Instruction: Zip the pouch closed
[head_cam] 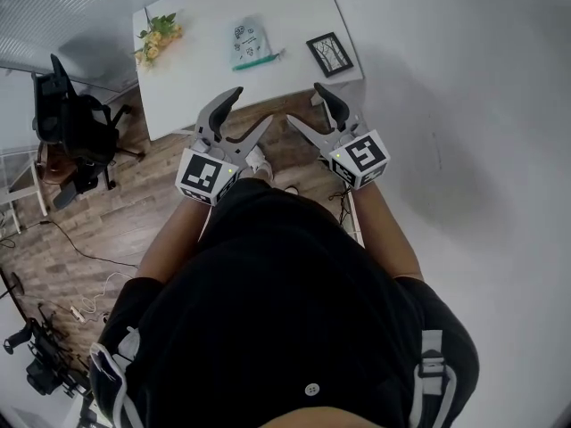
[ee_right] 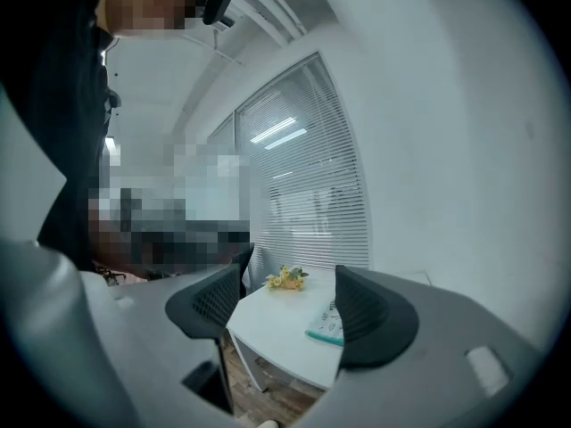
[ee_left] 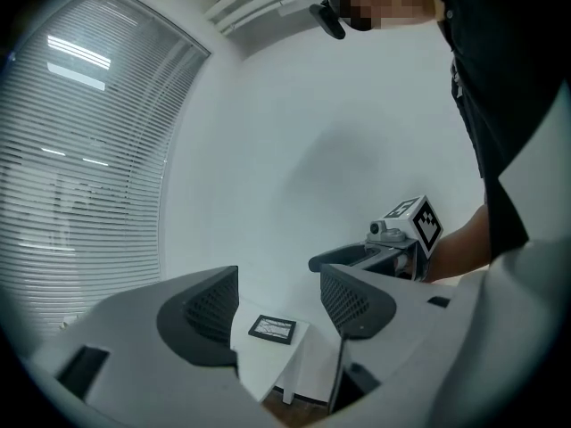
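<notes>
A pale pouch (head_cam: pixel 248 43) with a teal zip edge lies flat on the white table (head_cam: pixel 205 78), far ahead of me. Both grippers hang in the air near my chest, well short of it. My left gripper (head_cam: pixel 249 114) stands open with nothing between its jaws. My right gripper (head_cam: pixel 314 110) is open and empty too. In the right gripper view the pouch (ee_right: pixel 324 325) shows partly behind the right jaw. From the left gripper view (ee_left: pixel 278 308) the pouch is out of sight, while the right gripper (ee_left: pixel 406 234) appears to the side.
Yellow flowers (head_cam: pixel 156 38) lie at the table's far left corner. A small black picture frame (head_cam: pixel 329 53) sits at its right edge, the frame (ee_left: pixel 271 329) also showing between the left jaws. A black office chair (head_cam: pixel 76 127) stands left on the wooden floor.
</notes>
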`<action>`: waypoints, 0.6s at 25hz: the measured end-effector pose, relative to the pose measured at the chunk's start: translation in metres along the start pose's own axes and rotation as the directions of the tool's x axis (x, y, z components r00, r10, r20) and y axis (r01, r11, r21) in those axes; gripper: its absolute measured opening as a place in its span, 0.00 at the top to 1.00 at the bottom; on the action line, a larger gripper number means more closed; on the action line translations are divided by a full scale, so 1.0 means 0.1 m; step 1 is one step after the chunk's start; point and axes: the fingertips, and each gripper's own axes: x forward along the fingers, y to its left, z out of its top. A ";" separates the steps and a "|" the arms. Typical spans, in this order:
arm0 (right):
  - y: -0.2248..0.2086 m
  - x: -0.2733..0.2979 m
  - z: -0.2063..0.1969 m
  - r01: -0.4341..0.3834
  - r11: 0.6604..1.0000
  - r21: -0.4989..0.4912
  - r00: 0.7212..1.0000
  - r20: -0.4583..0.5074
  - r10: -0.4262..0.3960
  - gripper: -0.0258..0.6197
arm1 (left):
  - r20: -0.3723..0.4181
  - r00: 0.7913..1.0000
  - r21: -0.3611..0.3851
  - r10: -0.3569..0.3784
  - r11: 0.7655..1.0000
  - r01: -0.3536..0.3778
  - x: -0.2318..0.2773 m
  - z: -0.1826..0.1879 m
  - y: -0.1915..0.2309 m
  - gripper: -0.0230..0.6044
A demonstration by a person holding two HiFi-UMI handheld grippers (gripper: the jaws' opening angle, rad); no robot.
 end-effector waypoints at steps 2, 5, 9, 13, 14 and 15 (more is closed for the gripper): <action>-0.10 0.16 0.05 0.002 1.000 0.004 1.000 -0.003 -0.002 0.43 | -0.004 1.000 -0.006 0.000 1.000 0.000 0.09 0.02 0.19 0.50; -0.25 0.39 0.14 0.003 1.000 0.001 1.000 -0.012 -0.003 0.43 | -0.007 1.000 -0.013 -0.001 1.000 0.001 0.21 0.07 0.44 0.50; -0.43 0.64 0.19 0.007 1.000 0.003 1.000 -0.017 -0.007 0.43 | -0.004 1.000 -0.017 -0.005 1.000 0.005 0.36 0.09 0.71 0.50; -0.55 0.93 0.24 0.005 1.000 0.023 1.000 -0.021 -0.004 0.43 | 0.003 1.000 -0.026 -0.008 1.000 0.008 0.47 0.11 1.02 0.50; -0.58 1.01 0.25 0.006 1.000 0.023 1.000 -0.026 -0.005 0.43 | 0.004 1.000 -0.028 -0.009 1.000 0.009 0.48 0.12 1.10 0.50; -0.60 1.08 0.27 0.007 1.000 0.022 0.999 -0.032 -0.007 0.43 | 0.004 1.000 -0.031 -0.009 0.999 0.010 0.49 0.13 1.17 0.50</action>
